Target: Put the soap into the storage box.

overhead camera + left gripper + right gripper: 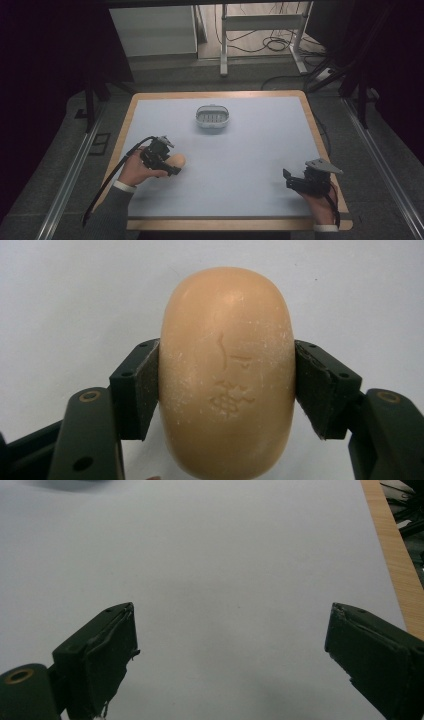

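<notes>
In the high view, the soap bar (176, 161) was held by the left gripper (172, 167) at the table's (250, 150) near left, far short of the soap dish (213, 117). In the left gripper view, the bar was clamped between both pads. In the right gripper view, the right gripper (230, 645) was spread wide, empty. A carry towards the dish was judged next.

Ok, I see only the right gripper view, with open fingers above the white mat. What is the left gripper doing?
Observer: The left gripper is shut on a tan soap bar; its fingers press the two sides.
Operator: Is there a place to put it?
Observer: A white soap dish stands at the far middle of the mat, with nothing visible inside.
Operator: And where is my gripper from that dish?
Observer: The right gripper is by the near right corner of the mat, well apart from the dish.
</notes>
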